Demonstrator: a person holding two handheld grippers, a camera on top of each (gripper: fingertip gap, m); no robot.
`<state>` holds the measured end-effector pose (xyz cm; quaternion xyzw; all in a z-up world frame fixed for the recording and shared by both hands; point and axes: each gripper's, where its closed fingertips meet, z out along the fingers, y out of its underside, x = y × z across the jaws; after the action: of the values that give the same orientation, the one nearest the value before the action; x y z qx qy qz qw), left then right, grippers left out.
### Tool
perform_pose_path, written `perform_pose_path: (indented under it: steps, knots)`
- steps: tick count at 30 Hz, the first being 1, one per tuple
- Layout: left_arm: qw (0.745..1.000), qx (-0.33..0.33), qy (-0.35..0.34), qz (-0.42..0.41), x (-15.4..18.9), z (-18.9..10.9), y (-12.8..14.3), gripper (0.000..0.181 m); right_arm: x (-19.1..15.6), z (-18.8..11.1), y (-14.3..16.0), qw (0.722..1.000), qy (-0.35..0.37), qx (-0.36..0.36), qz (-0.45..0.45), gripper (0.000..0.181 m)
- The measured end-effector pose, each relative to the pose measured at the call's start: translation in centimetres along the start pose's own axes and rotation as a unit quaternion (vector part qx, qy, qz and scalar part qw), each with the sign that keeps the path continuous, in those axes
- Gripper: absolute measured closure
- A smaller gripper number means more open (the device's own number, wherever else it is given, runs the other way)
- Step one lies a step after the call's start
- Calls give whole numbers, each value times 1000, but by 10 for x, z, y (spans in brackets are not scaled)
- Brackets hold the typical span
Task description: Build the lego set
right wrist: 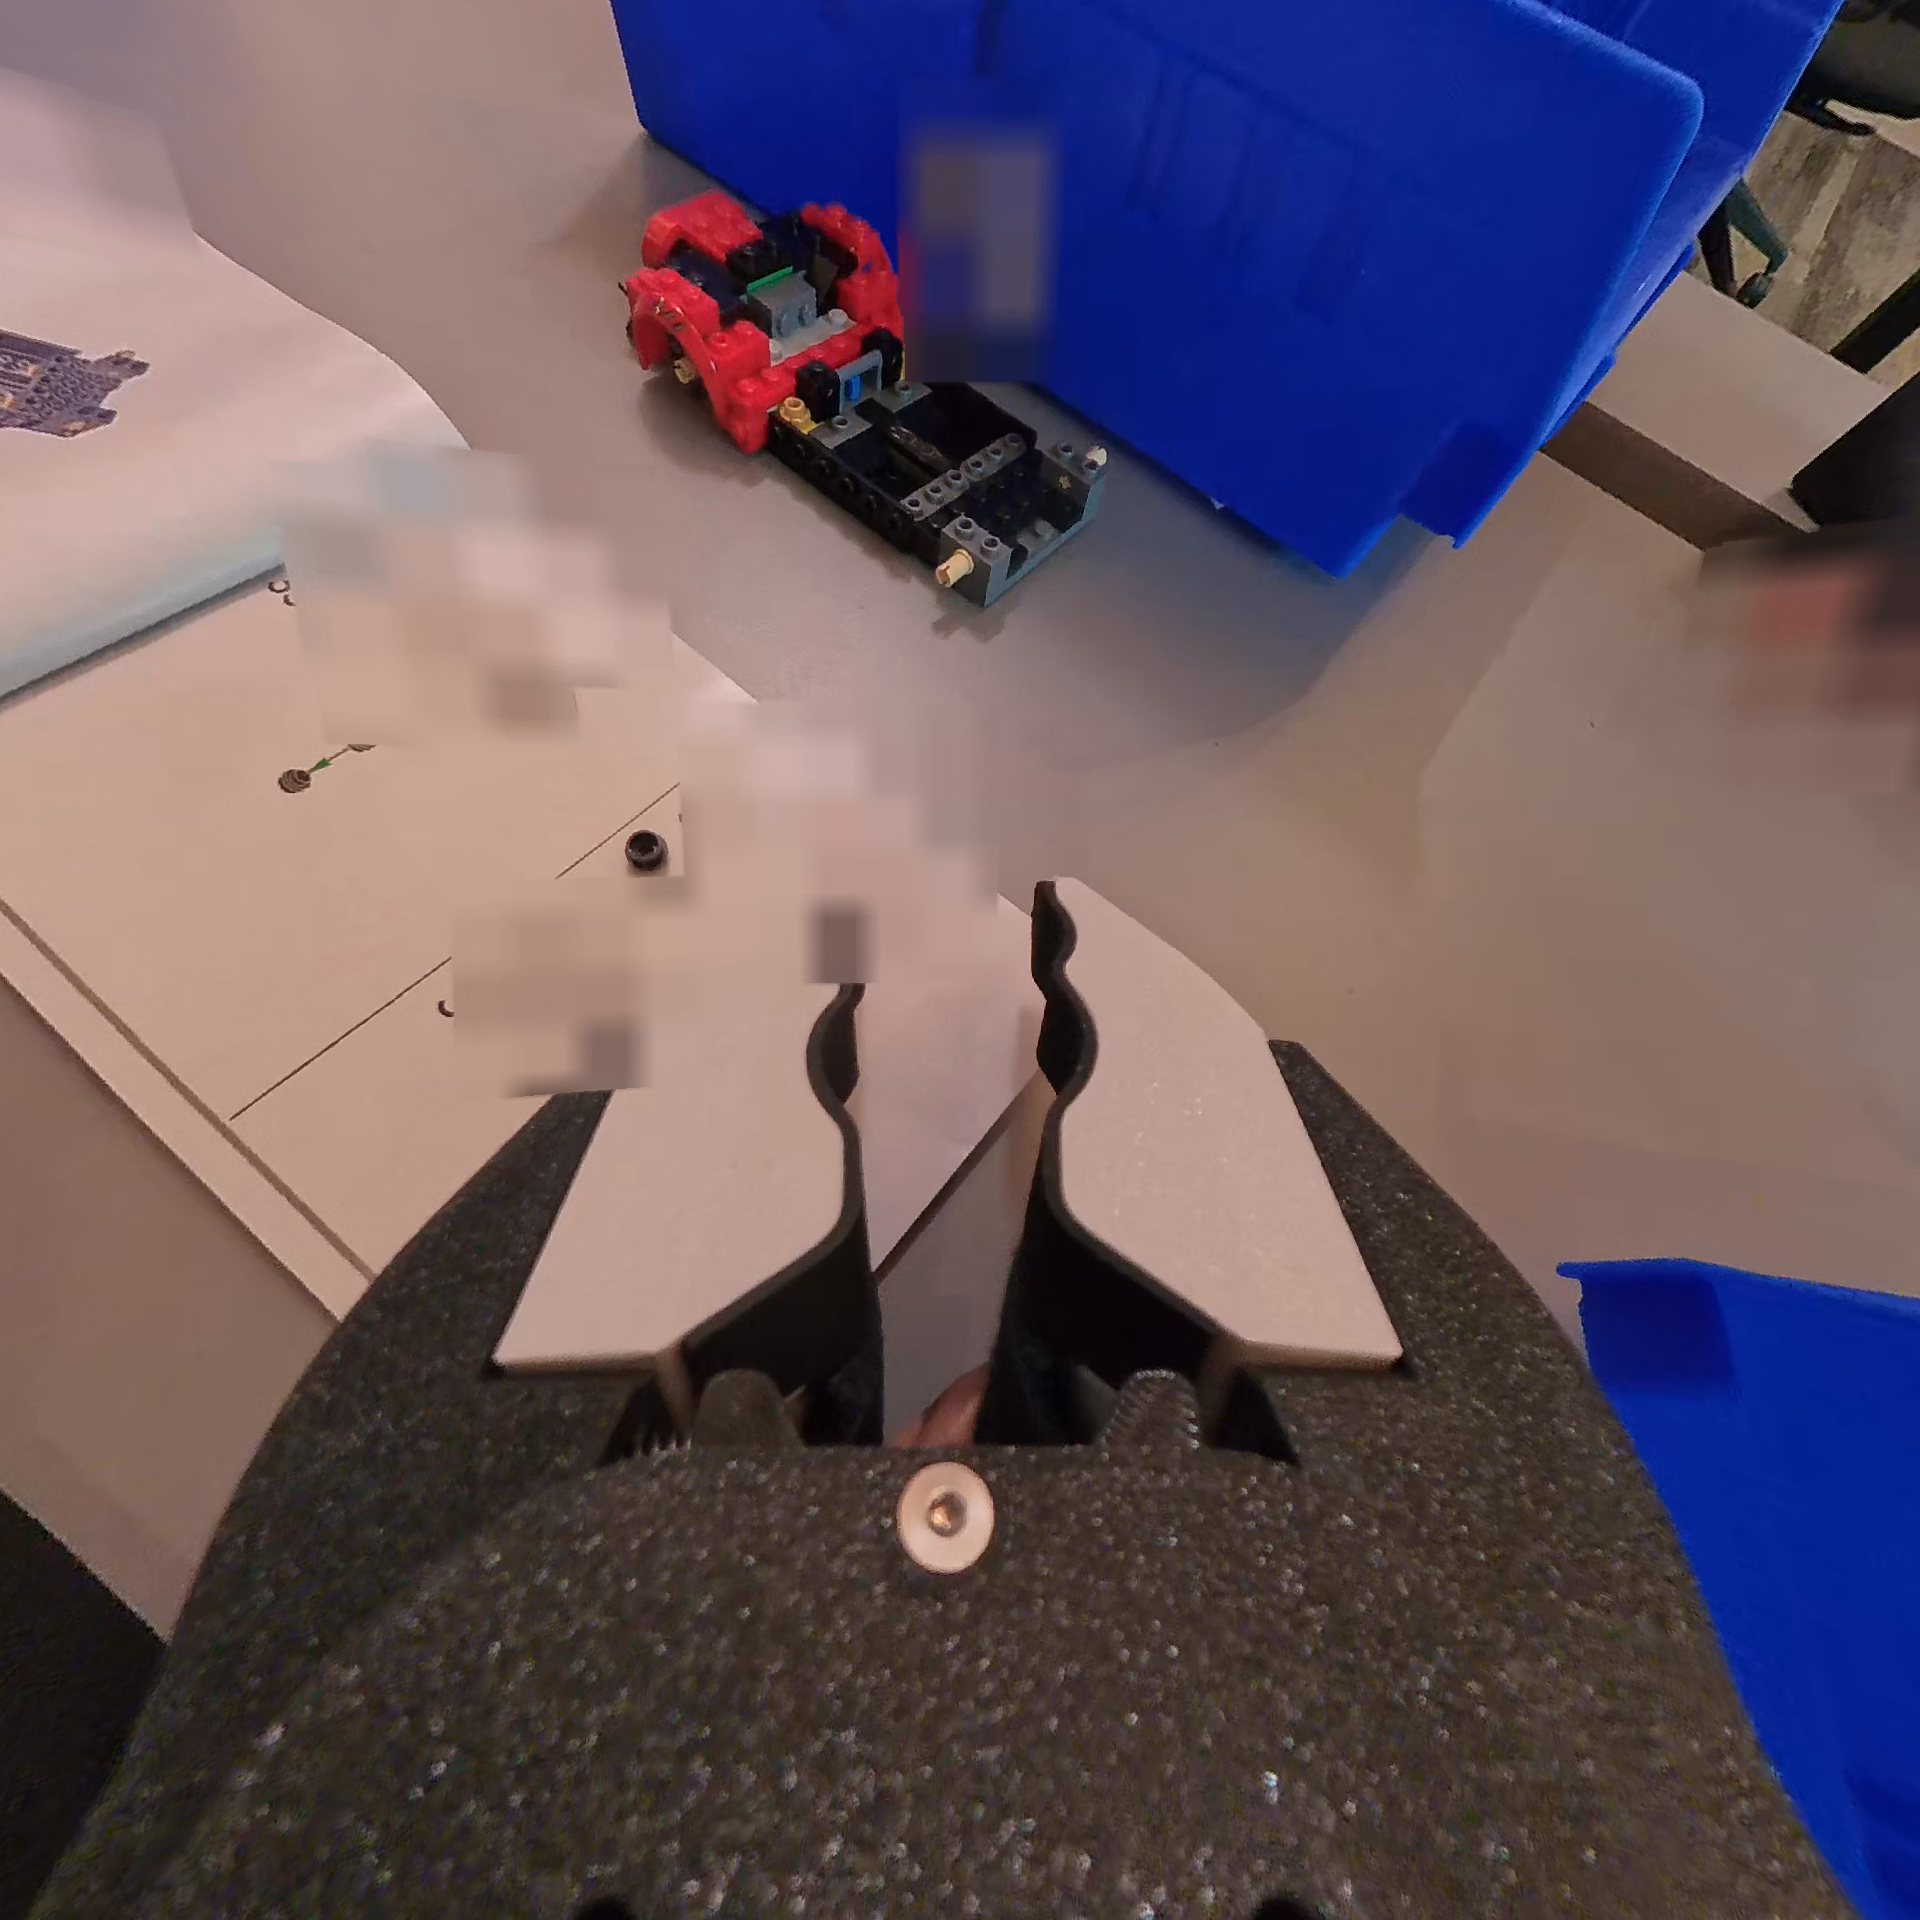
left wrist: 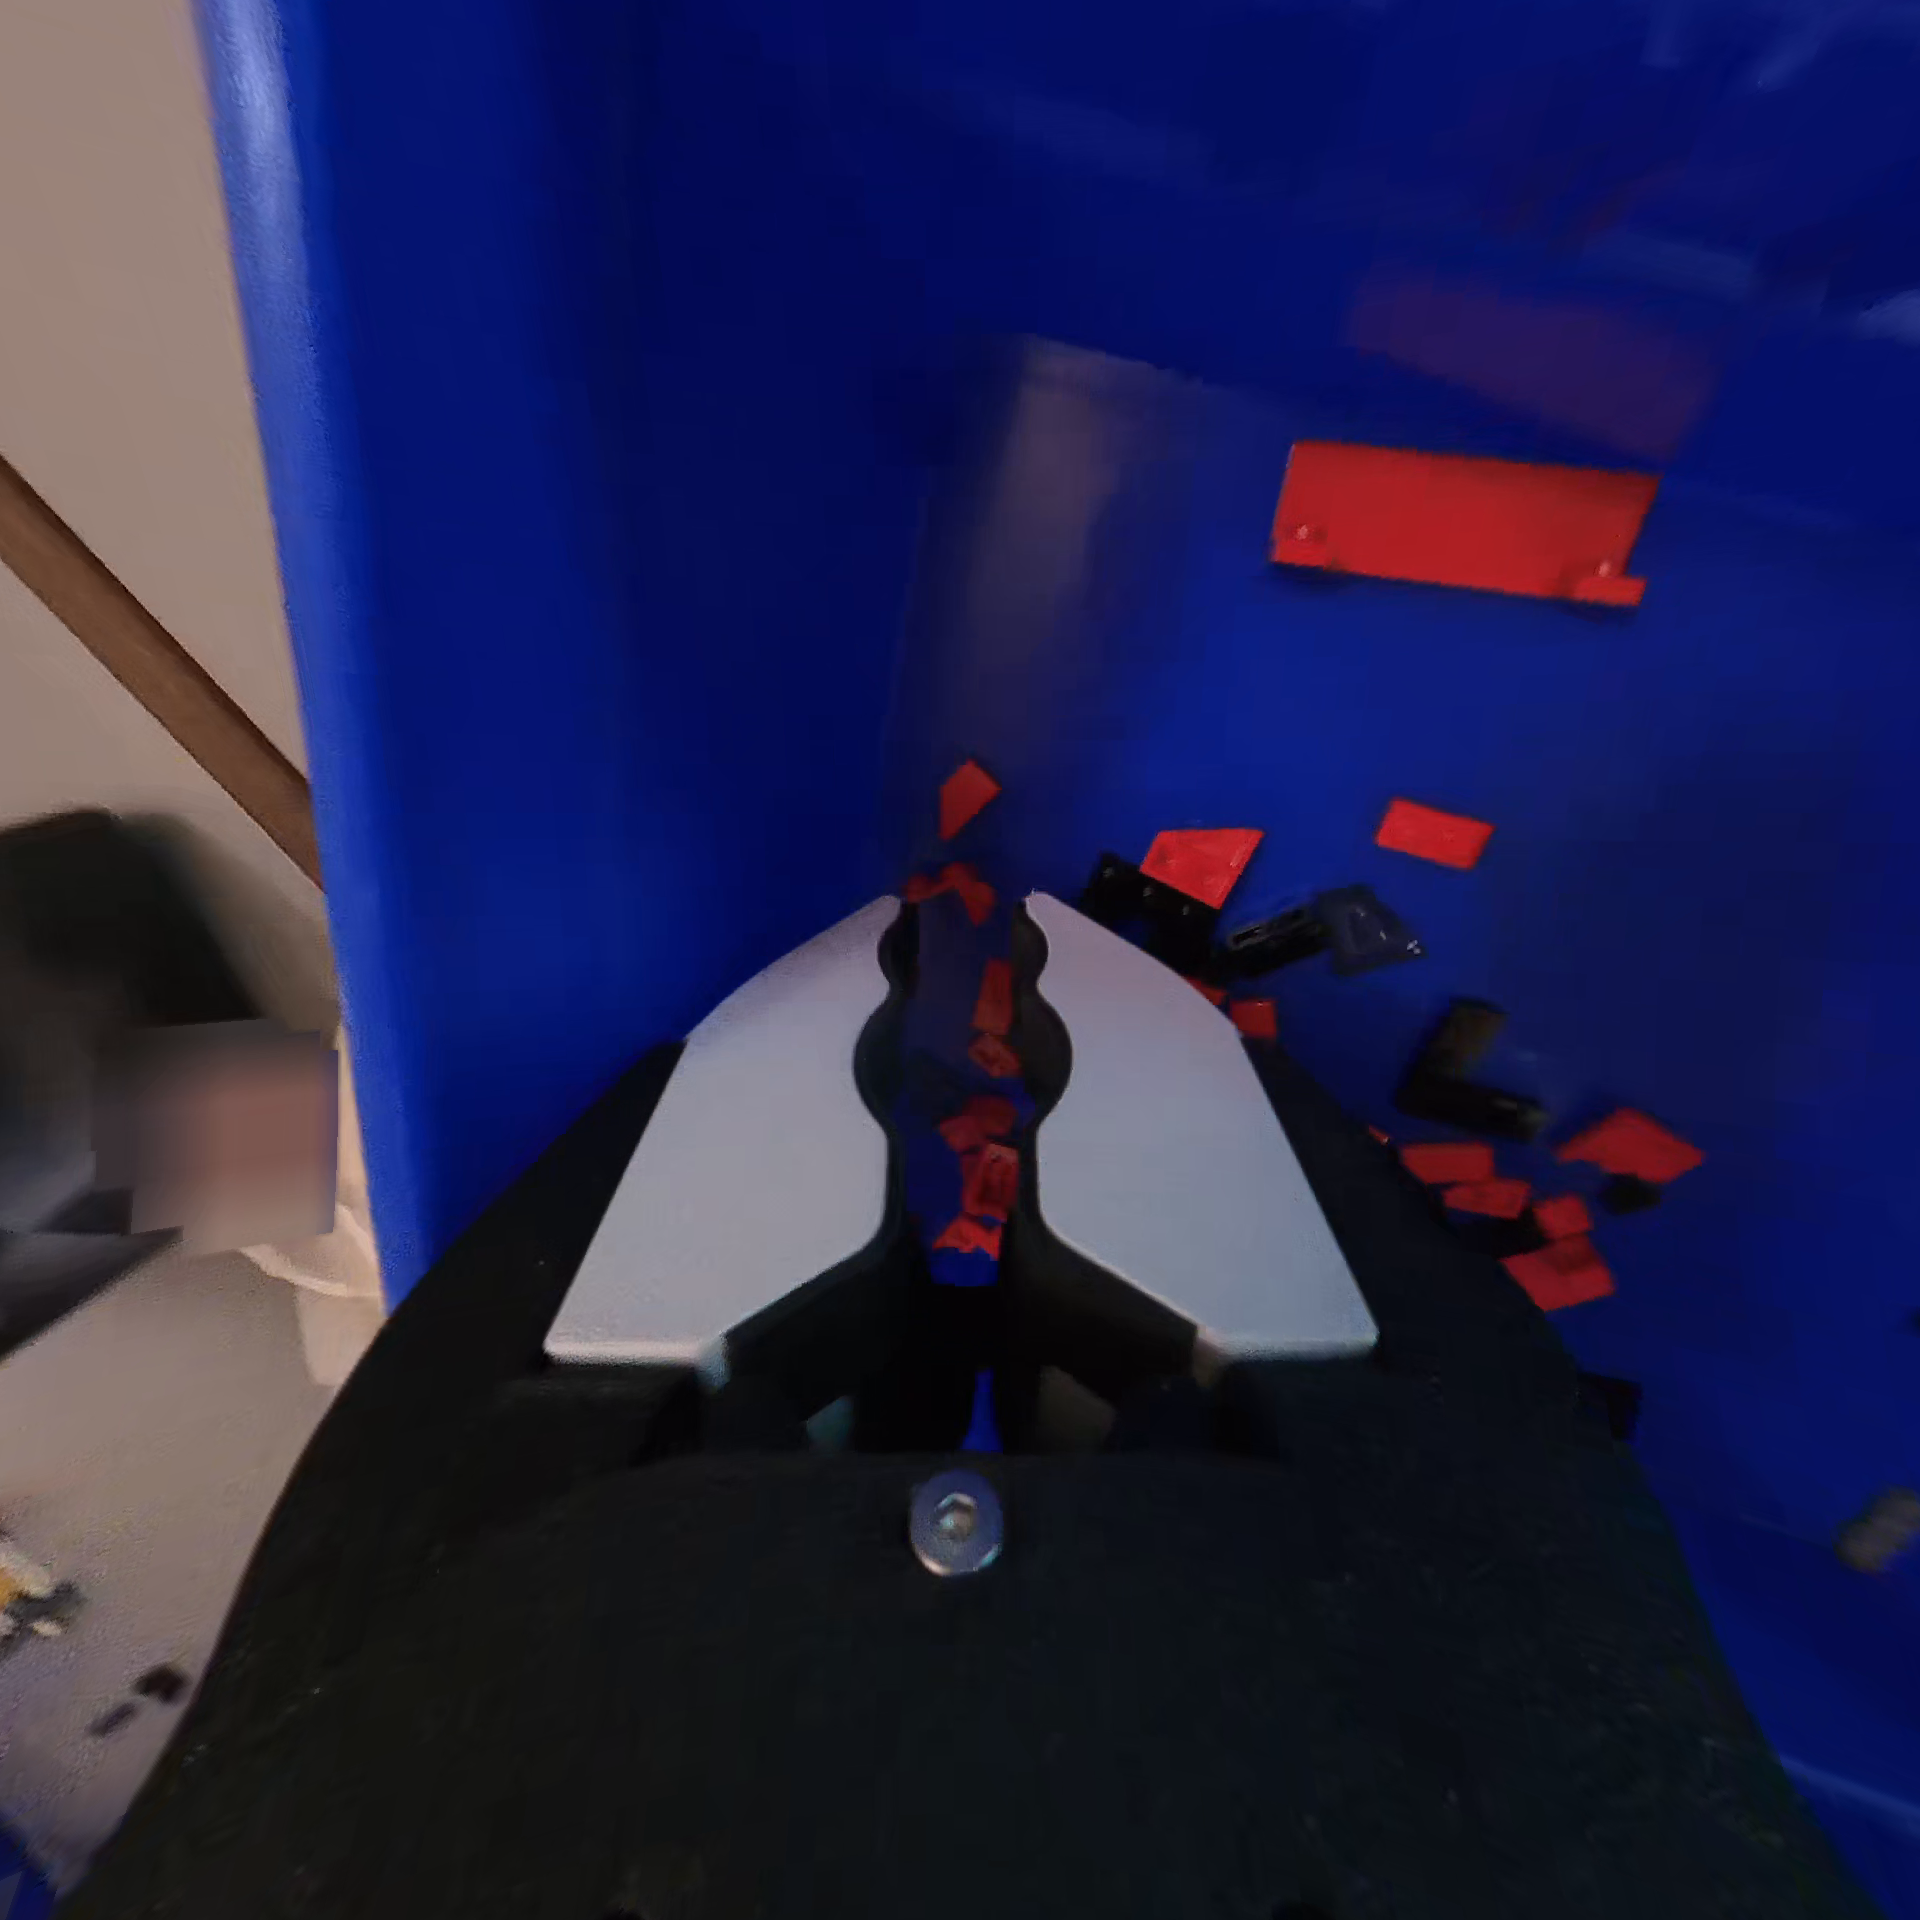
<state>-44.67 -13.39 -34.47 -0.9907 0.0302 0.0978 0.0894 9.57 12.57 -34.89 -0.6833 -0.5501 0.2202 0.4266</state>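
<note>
My left gripper [left wrist: 963, 904] reaches down into a blue bin [left wrist: 623, 520], into its corner. Its fingers stand a narrow gap apart. A small red piece [left wrist: 951, 888] lies at the fingertips among several loose red pieces, and I see no pad pressing on it. A long red plate [left wrist: 1460, 530] and black pieces [left wrist: 1153, 899] lie farther in. My right gripper [right wrist: 951, 935] is open and empty above the instruction sheet [right wrist: 208, 935]; a mosaic patch hides its left fingertip. The partly built red and black car [right wrist: 831, 374] stands on the table ahead.
A large blue bin [right wrist: 1247, 260] stands behind the car. Another blue bin [right wrist: 1766, 1507] is at the lower right of the right wrist view. A small black round piece [right wrist: 647, 850] lies on the sheet. The bin walls stand close around my left gripper. One gripper's finger ends stand about 60 centimetres off the other's. My left tips are roughly 8 centimetres from the long red plate [left wrist: 1460, 530].
</note>
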Motion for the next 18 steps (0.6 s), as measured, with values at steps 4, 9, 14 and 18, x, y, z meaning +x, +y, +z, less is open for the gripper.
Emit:
perform_pose_path:
  steps: [4,9,14,18]
  knots:
    - [998,-13,-1,-56,0,4,7,160,0,0,0,1000,-2,-2,0,150]
    - [997,-24,6,-70,2,11,8,167,-1,0,0,1000,-3,-2,-4,150]
    - [997,-1,19,-68,1,12,4,178,-2,0,0,1000,-5,1,-5,150]
    - [996,55,19,-68,3,-8,-6,178,-4,0,-1,1000,-8,4,-10,150]
